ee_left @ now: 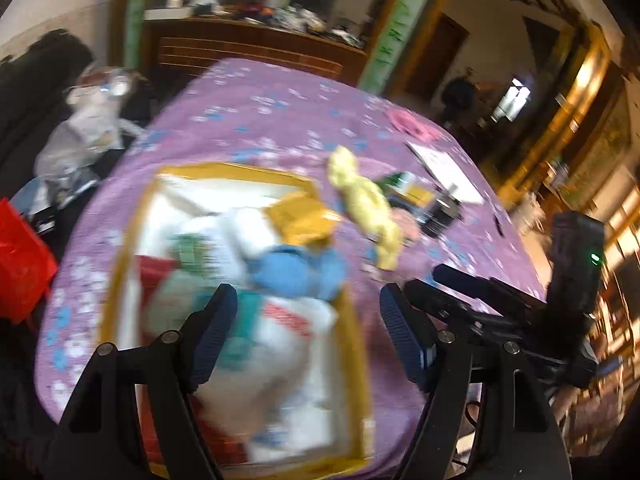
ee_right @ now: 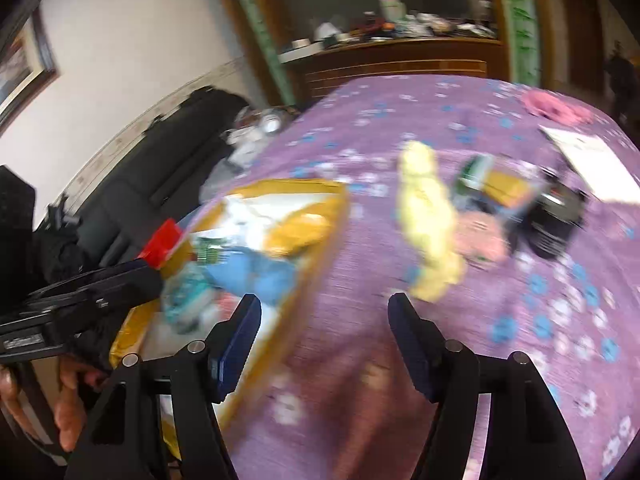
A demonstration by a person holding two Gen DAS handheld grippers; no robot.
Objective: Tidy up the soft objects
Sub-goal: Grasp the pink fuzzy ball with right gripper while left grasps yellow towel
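Left gripper (ee_left: 308,332), spread and empty, hovers over your yellow-rimmed box (ee_left: 352,344), where a blue plush (ee_left: 298,272) lies among white bags. Right gripper (ee_right: 324,344), also spread and empty, needs a slow, steady descent toward one o'clock: there the limp, twisted yellow cloth (ee_right: 430,224) sprawls on the purple tablecloth (ee_right: 360,240).
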